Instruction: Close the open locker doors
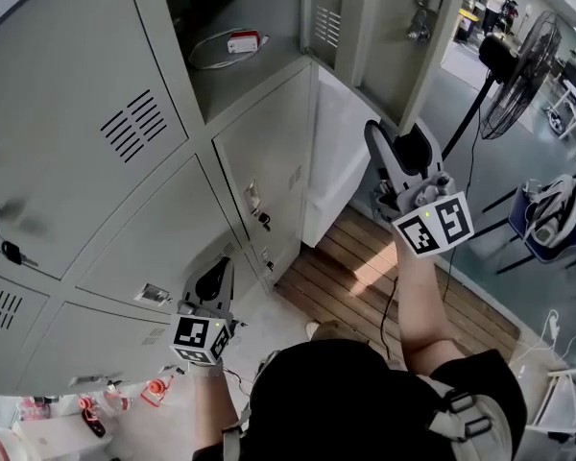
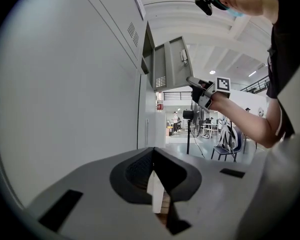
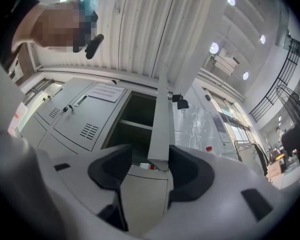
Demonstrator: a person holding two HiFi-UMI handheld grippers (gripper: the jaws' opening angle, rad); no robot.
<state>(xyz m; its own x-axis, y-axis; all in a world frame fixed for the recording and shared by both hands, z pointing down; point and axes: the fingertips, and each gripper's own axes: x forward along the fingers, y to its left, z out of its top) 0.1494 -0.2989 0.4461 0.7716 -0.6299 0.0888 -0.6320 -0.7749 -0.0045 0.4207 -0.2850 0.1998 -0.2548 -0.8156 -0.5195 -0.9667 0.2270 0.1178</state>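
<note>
- The open locker door (image 1: 394,56) is standing well off its frame, swung out from the upper compartment (image 1: 254,70). Its lower edge is sitting between the jaws of the right tool (image 1: 398,147). Those jaws are gaping wide and clamping nothing, so the biggest risk, as I judge it, is the thin edge sliding out of the gap during a push and leaving the door half swung.
- A hard shove is risking the opposite: the sheet-metal door banging on the frame and springing back instead of latching.
- The right forearm is reaching up and forward, with the tool pointing upward at the door's bottom corner.
- The left arm is hanging low and bent, with the left tool (image 1: 214,279) pointing along the closed lower doors (image 1: 173,243), just beside them. Its jaws are pressing together and carrying nothing.
- A white cable and charger (image 1: 238,42) are lying inside the compartment, seemingly back from the front lip. If a loop is reaching that lip, the closing door could be pinching it.
- A key (image 1: 261,219) is dangling from a lower door's lock near the left tool, so a careless swing there could be knocking it.
</note>
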